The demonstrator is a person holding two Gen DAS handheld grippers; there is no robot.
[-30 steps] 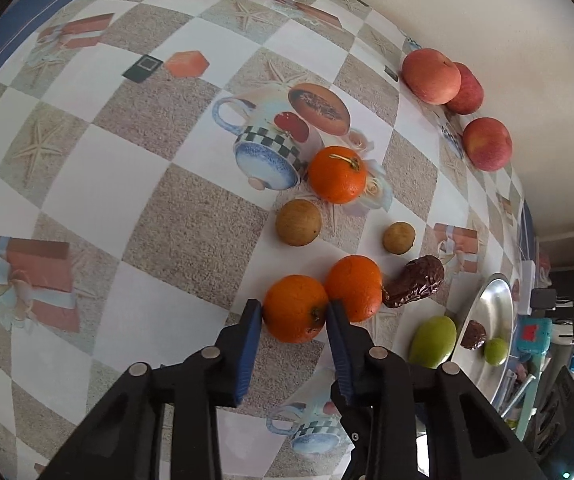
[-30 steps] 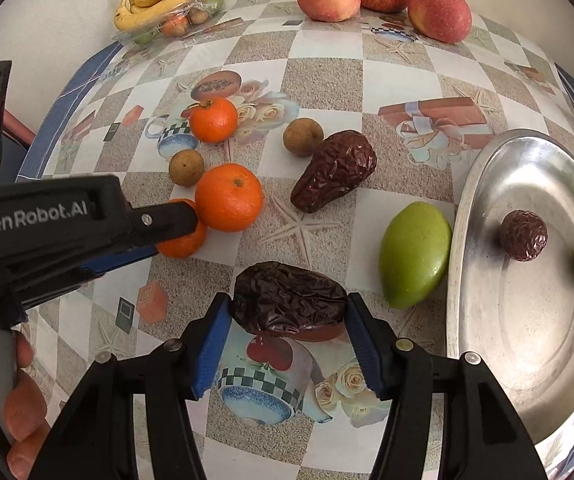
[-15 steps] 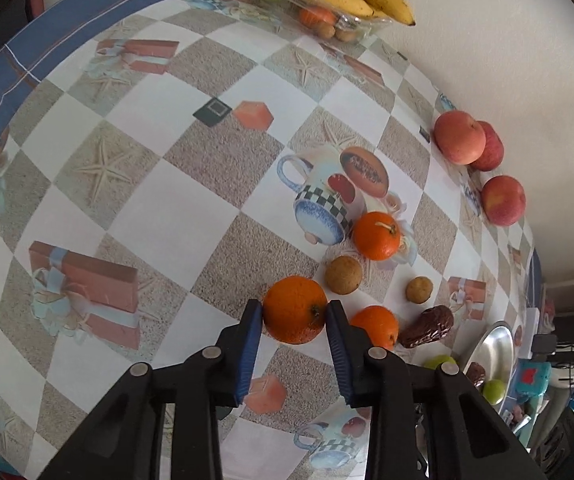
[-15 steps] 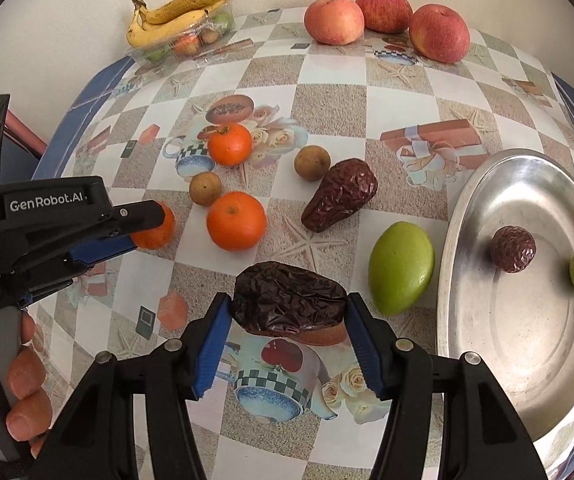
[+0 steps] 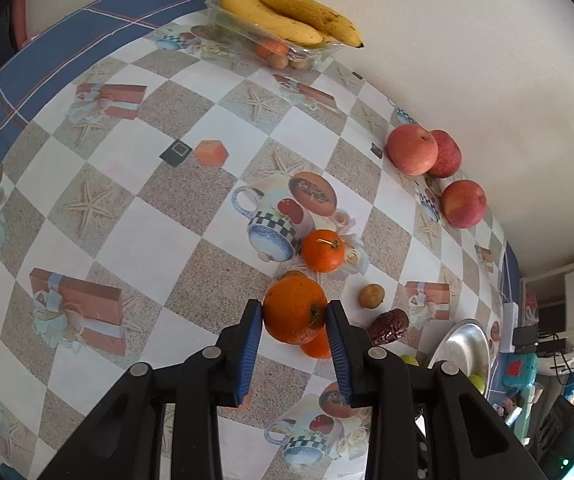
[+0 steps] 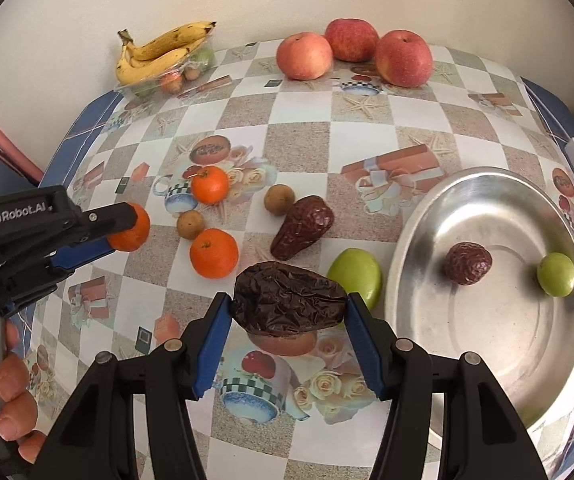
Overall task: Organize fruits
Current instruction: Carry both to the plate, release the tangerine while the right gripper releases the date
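Observation:
My left gripper (image 5: 294, 312) is shut on an orange (image 5: 293, 309) and holds it above the table; it also shows in the right wrist view (image 6: 129, 226) at the left. My right gripper (image 6: 289, 306) is shut on a large dark wrinkled date (image 6: 289, 304), lifted over the table beside a green fruit (image 6: 357, 274). Two more oranges (image 6: 213, 253) (image 6: 209, 185), two small brown fruits (image 6: 279, 199) (image 6: 190, 224) and another date (image 6: 303, 226) lie on the cloth. A steel plate (image 6: 487, 340) holds a small date (image 6: 467, 263) and a small green fruit (image 6: 556, 274).
Three apples (image 6: 403, 58) sit at the back by the wall. Bananas (image 6: 163, 52) lie on a clear plastic tray (image 6: 159, 82) at the back left. The checkered tablecloth (image 5: 151, 240) has a blue border. Clutter stands beyond the table's right edge (image 5: 527, 368).
My left gripper has lifted the orange off the table and pulled up and back. My right gripper has risen with the date in it.

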